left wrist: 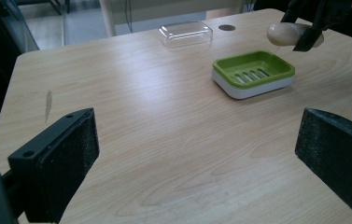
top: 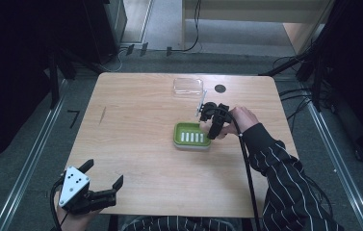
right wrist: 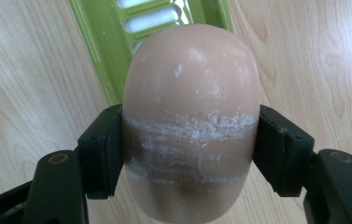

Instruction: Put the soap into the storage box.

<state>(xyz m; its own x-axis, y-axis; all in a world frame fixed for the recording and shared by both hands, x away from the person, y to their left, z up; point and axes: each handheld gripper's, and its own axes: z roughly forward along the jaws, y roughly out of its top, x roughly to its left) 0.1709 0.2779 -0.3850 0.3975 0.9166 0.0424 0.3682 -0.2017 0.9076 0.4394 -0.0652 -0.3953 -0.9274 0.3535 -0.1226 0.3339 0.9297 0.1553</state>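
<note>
A beige oval bar of soap [right wrist: 192, 93], scuffed white across its middle, is clamped between the two black jaws of my right gripper [right wrist: 190, 154]. It hangs just above the right edge of a green slotted soap dish [right wrist: 103, 46] on a white base. In the high view the right gripper [top: 214, 129] is at the dish's [top: 192, 135] right end, mid-table. From the left gripper view, the soap [left wrist: 283, 33] is held above and beyond the dish [left wrist: 253, 70]. My left gripper [top: 103, 173] is open at the table's near left corner, with nothing between its jaws.
A clear plastic lid [top: 187, 85] lies at the table's far edge, behind the dish, next to a round black cable hole [top: 220, 88]. The wooden table [top: 136, 144] stands on grey floor, with cables trailing at the far side and right.
</note>
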